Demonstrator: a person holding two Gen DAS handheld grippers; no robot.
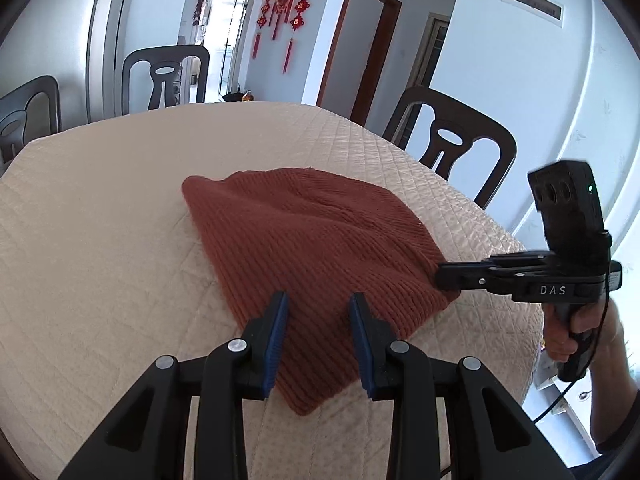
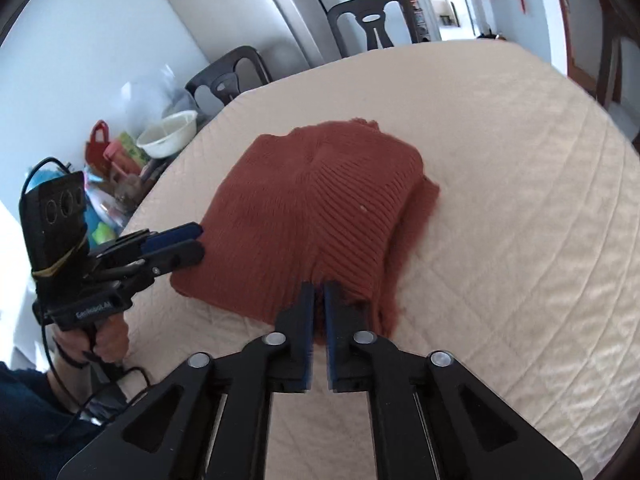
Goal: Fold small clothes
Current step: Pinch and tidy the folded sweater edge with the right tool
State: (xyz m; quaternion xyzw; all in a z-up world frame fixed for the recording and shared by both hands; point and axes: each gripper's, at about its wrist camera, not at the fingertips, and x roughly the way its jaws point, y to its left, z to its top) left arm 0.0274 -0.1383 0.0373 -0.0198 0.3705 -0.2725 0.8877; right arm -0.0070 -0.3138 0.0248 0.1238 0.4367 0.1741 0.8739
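Note:
A rust-red ribbed knit garment (image 1: 312, 248) lies folded on the cream quilted table cover (image 1: 100, 240); it also shows in the right wrist view (image 2: 320, 208). My left gripper (image 1: 318, 300) is open, its blue pads just above the garment's near edge; it also shows at the garment's left corner in the right wrist view (image 2: 192, 242). My right gripper (image 2: 319, 292) is shut on the garment's near edge, pinching a fold of knit. In the left wrist view the right gripper (image 1: 444, 276) grips the garment's right corner.
Dark wooden chairs (image 1: 452, 148) stand around the table. A side surface holds a white bowl (image 2: 168, 134), a red bag and clutter at the left. The table cover (image 2: 520, 200) stretches wide to the right of the garment.

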